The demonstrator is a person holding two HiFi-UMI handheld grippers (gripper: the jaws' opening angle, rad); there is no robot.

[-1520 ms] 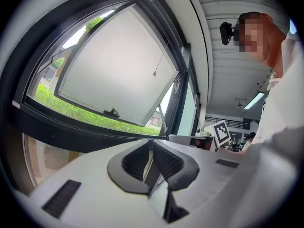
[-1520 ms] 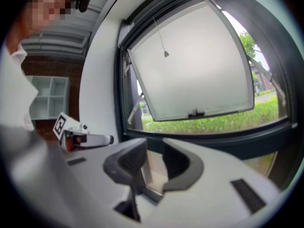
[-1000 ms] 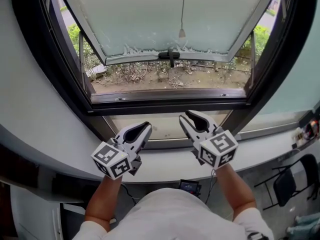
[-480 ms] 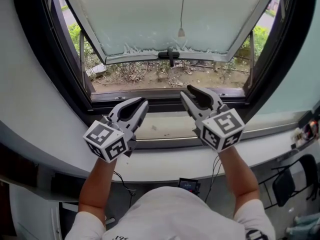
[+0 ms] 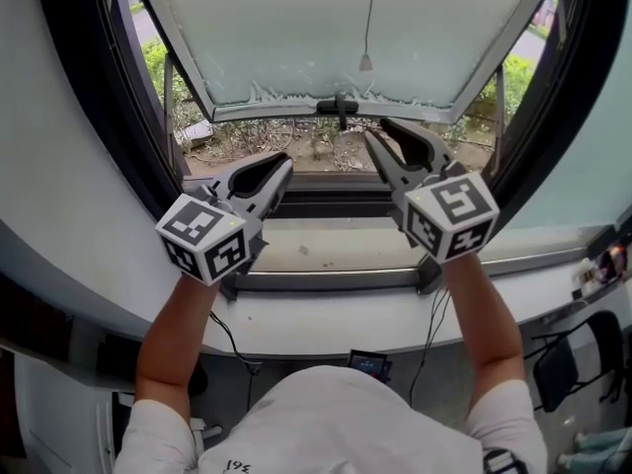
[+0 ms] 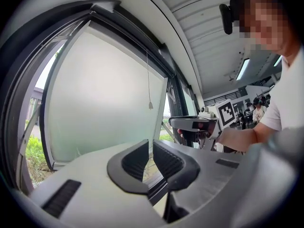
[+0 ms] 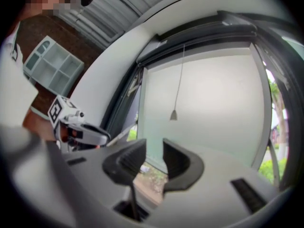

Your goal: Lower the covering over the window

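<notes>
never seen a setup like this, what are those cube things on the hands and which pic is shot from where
No robot here: a person holds a tool in each hand. Each tool ends in two-jaw tongs, and the marker cube is part of it. The top-down picture comes from a camera on the person's head: the left tongs and right tongs reach toward a tilted window pane above a sill. The other two pictures come from cameras riding on each tool, looking along its jaws. Both pairs of jaws stand apart, holding nothing. A pull cord hangs before the pane, untouched.
</notes>
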